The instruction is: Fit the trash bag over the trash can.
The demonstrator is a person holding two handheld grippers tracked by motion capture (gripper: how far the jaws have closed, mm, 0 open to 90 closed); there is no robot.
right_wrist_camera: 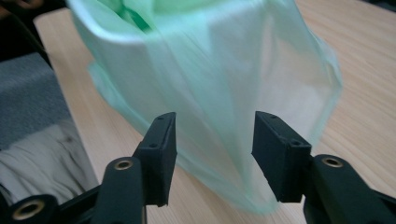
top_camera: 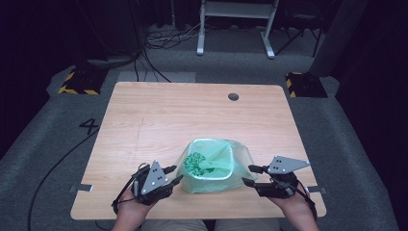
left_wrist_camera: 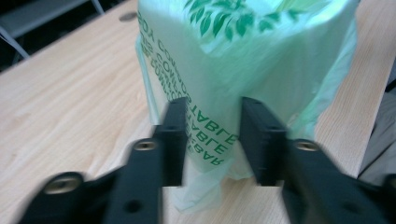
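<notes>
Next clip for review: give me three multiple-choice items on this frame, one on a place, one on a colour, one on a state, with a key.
1. Where on the table does the bin stand?
A. by the far edge
B. near the person's edge, between the two tongs
C. at the far left corner

2. What colour is the bag that lines the bin?
A. pale green with darker green print
B. black
C. plain white

3. How do the left tongs and right tongs stand?
A. both clamped on the bag
B. one lying on the floor
C. both open, jaws apart beside the bag

Key:
1 B, the high view shows the bin close to the near edge with tongs on either side.
2 A, the left gripper view shows green leaves and lettering on light green film.
3 C, each gripper view shows a gap between jaws and bag film.
</notes>
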